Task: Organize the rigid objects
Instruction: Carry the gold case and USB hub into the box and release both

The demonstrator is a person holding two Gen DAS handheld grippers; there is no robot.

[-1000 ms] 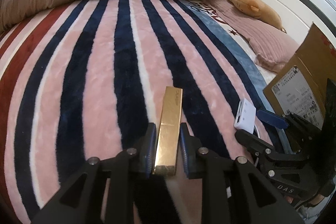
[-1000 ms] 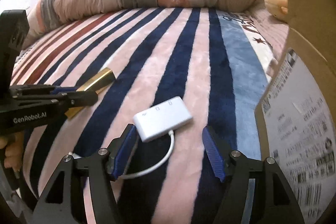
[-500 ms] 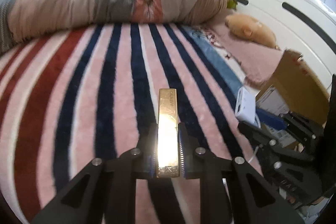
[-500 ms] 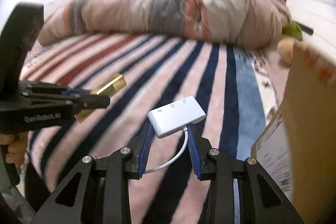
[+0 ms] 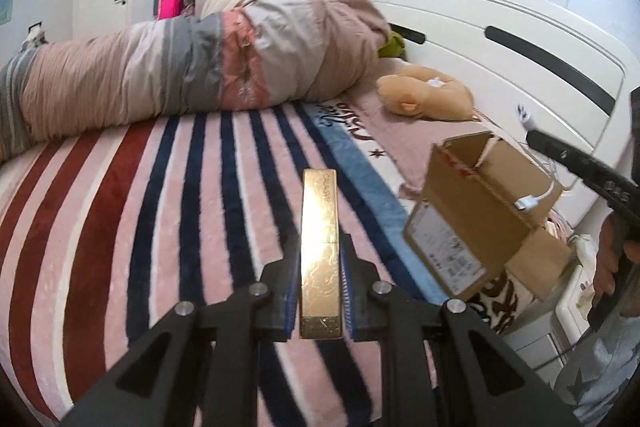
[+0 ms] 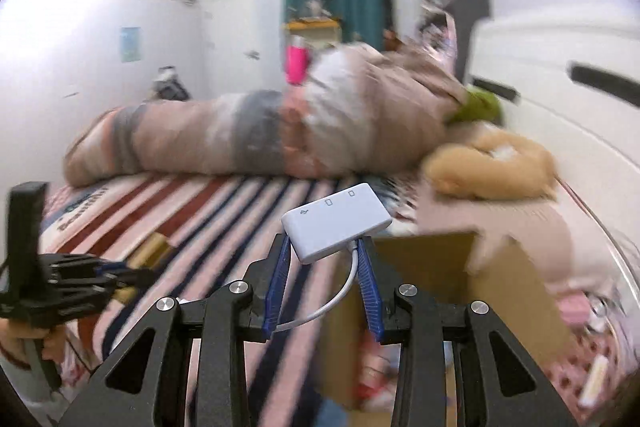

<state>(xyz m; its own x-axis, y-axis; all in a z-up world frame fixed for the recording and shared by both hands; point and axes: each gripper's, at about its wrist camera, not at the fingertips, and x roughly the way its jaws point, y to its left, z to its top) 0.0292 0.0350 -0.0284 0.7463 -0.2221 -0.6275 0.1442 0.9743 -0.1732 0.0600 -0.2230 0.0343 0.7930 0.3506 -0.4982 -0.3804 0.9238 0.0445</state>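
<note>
My left gripper [image 5: 320,259] is shut on a long gold box [image 5: 321,239] and holds it above the striped blanket [image 5: 160,211]. My right gripper [image 6: 322,247] is shut on a white adapter hub [image 6: 336,221] with a short white cable [image 6: 332,303], lifted above the bed. An open cardboard box [image 5: 480,215] stands on the bed to the right of the gold box; in the right wrist view it [image 6: 452,291] lies just below and right of the hub. The left gripper also shows at the left of the right wrist view [image 6: 132,277].
A rolled pink and grey duvet [image 5: 192,75] lies across the far side of the bed. A tan plush toy [image 5: 424,95] rests near the white headboard [image 5: 500,43]. The right gripper's arm [image 5: 580,167] reaches over the cardboard box.
Both grippers closed on their objects and lifted them off the blanket. The right gripper has carried the hub up and right, over the cardboard box.
</note>
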